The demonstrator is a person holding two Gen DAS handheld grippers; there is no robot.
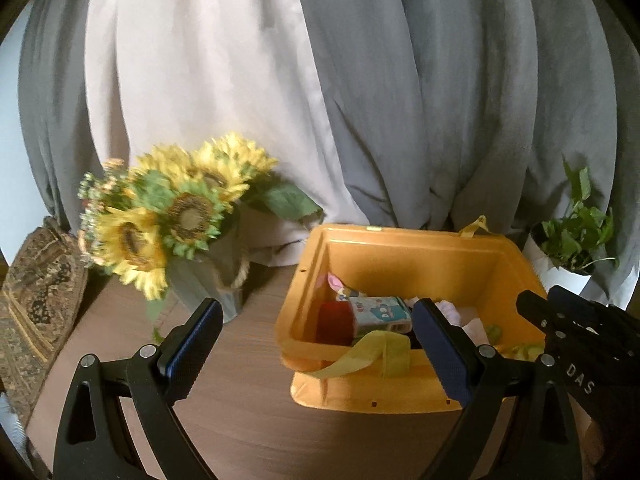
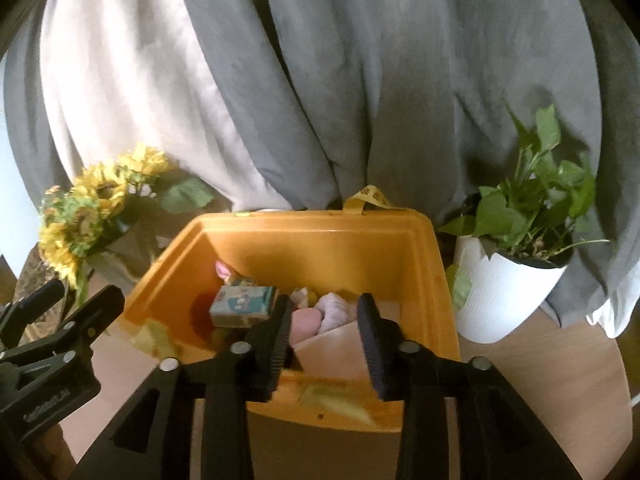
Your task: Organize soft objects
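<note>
Two claws are in view over a wooden table [image 1: 248, 420], both spread and both empty. The left claw [image 1: 316, 344] stands wide apart, nothing between its blue-padded fingers [image 1: 440, 356]; its right finger lies across the near rim of the orange bin [image 1: 400, 248], its left finger over bare table. The right claw [image 2: 324, 340] is partly spread — its pads press on nothing — and hangs above the near edge of the bin, pointing down into it.

The bin sits directly ahead of the right claw and ahead-right of the left claw. Inside it, beyond the right claw's fingertips: a pale lilac soft toy [image 2: 336, 308] and a pink soft piece [image 2: 306, 324] just beside it, seen between the two fingers; a small printed box [image 2: 244, 306] just left of the left finger; a red item [image 1: 336, 320] further left against the bin wall. A tan flat piece [image 2: 336, 348] lies close under the right claw. A yellow strap [image 1: 368, 354] drapes over the near rim, between the left claw's fingers.

Sunflowers [image 1: 172, 216] in a vase stand beyond and left of the left claw, blurred. A potted plant [image 2: 516, 280] in a white pot stands right of the right claw, just beside the bin. Grey curtains [image 2: 360, 80] hang behind everything
</note>
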